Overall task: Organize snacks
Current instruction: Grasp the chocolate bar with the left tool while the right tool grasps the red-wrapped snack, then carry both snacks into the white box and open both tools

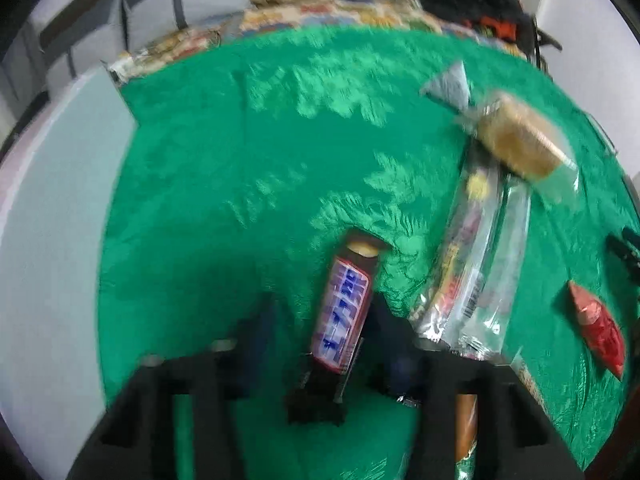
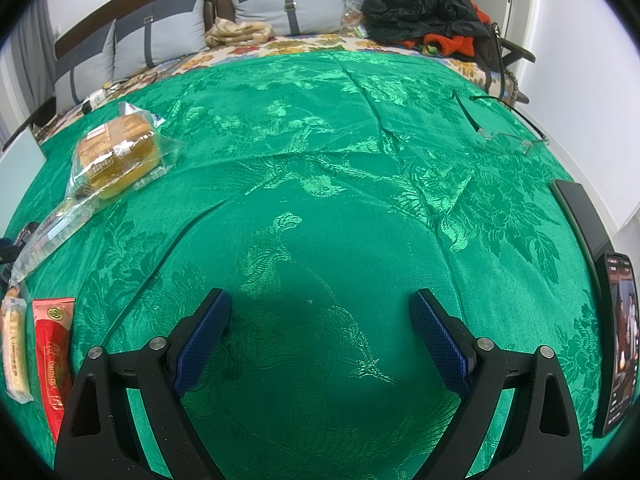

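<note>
A brown, blue-lettered chocolate bar (image 1: pixel 344 308) stands between the fingers of my left gripper (image 1: pixel 320 308), which is shut on it. The bar looks sharp while the green cloth (image 1: pixel 240 200) behind it is blurred. To its right lie long clear-wrapped snack packs (image 1: pixel 472 272), a bagged bread loaf (image 1: pixel 520 140) and a red packet (image 1: pixel 596 324). My right gripper (image 2: pixel 320 300) hangs open over bare green cloth (image 2: pixel 320 200), nothing between its blue pads (image 2: pixel 208 332). At that view's left edge are the bread loaf (image 2: pixel 116 156), a long clear pack (image 2: pixel 52 232), a red packet (image 2: pixel 52 356) and a pale packet (image 2: pixel 16 348).
Glasses (image 2: pixel 508 136) lie on the cloth at the far right. A lit phone (image 2: pixel 618 340) and a dark flat device (image 2: pixel 576 216) sit along the right edge. A heap of black and orange clothes (image 2: pixel 420 8) and grey pillows (image 2: pixel 160 28) are at the back.
</note>
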{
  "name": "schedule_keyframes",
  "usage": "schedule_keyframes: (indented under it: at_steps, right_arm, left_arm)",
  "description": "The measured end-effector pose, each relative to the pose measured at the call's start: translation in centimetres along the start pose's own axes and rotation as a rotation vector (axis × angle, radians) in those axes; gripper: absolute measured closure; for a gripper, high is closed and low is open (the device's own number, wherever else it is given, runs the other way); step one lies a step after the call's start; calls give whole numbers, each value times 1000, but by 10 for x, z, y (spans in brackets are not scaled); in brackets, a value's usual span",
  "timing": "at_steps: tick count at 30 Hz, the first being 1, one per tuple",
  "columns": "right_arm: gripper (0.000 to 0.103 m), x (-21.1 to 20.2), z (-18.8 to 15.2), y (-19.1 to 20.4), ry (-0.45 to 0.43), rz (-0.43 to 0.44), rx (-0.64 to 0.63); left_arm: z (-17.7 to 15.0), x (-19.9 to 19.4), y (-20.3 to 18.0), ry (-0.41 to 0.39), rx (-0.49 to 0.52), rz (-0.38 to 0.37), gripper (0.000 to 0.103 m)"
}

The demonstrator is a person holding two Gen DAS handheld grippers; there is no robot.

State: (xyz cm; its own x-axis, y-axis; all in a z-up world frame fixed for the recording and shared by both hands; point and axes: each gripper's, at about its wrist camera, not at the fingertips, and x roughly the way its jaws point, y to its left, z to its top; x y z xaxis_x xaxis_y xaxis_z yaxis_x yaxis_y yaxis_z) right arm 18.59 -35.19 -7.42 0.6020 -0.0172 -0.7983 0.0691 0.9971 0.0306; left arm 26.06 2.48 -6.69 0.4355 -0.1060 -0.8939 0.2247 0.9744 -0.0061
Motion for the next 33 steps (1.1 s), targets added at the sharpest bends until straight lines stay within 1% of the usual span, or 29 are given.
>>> schedule_keyframes:
  at_steps: [1,2,4,6,8,10,13,14,15,16,17,18,19,20,21,22,23,24,25,26,27,28,30,32,33]
  right_arm:
    - [9,0,0,0,0,0,0]
    - [9,0,0,0,0,0,0]
    - [9,0,0,0,0,0,0]
    - [9,0,0,0,0,0,0]
    - [9,0,0,0,0,0,0]
    - [9,0,0,0,0,1,1]
    - [9,0,1,0,6,9,0]
    - [10,-1,5,1,51,43,-11]
    - [11,-5,9,4,105,123,7]
    - [12,-13,12,8,132,216,37]
    - [12,-24,14,18,151,314,52]
    - [12,-36,17,38,178,387,18]
    - [12,-44,17,57,203,419,-24]
    - [12,-51,16,83,233,455,-97]
    - [13,-55,14,106,257,464,-160]
    - [13,-56,12,121,271,454,-201]
    - [13,-53,9,137,290,426,-247]
    - [15,-46,7,151,323,379,-287]
    - [22,-38,5,159,359,343,-311]
    - [70,-28,2,163,407,307,-316]
    - [87,-20,0,163,448,295,-292]
    - [89,-20,2,159,459,297,-246]
    - [89,-27,7,154,444,290,-206]
    - [89,-46,17,157,413,307,-179]
    - [89,-60,25,163,393,329,-174]
  left_arm:
    - [-1,0,0,1,-7,-4,86]
    - [-2,-2,4,-1,-33,13,86]
    - [-11,-7,13,-4,-90,21,86]
    - [-34,-19,31,-12,-198,4,87]
    - [-59,-29,40,-19,-258,-14,87]
    - [-87,-42,45,-28,-291,-24,87]
    - [-118,-60,49,-45,-318,-48,87]
    - [-124,-65,48,-53,-321,-53,87]
    - [-132,-72,47,-65,-323,-57,87]
    - [-135,-76,46,-72,-327,-60,87]
    - [-139,-82,47,-83,-335,-72,87]
    - [-141,-86,46,-90,-340,-82,87]
    - [-142,-91,46,-98,-344,-94,87]
    - [-142,-96,44,-109,-348,-106,87]
    - [-140,-99,43,-116,-350,-115,87]
    - [-140,-107,42,-128,-354,-134,87]
    - [-142,-113,42,-137,-359,-147,87]
    - [-141,-120,42,-147,-364,-162,87]
    - [-142,-130,43,-162,-368,-174,87]
    - [-143,-140,46,-174,-370,-179,87]
    - [-144,-146,49,-183,-373,-181,87]
    - [-145,-156,52,-197,-380,-184,87]
    - [-150,-181,69,-229,-411,-194,87]
    - [-153,-199,87,-260,-439,-201,87]
    - [-152,-213,102,-283,-453,-192,87]
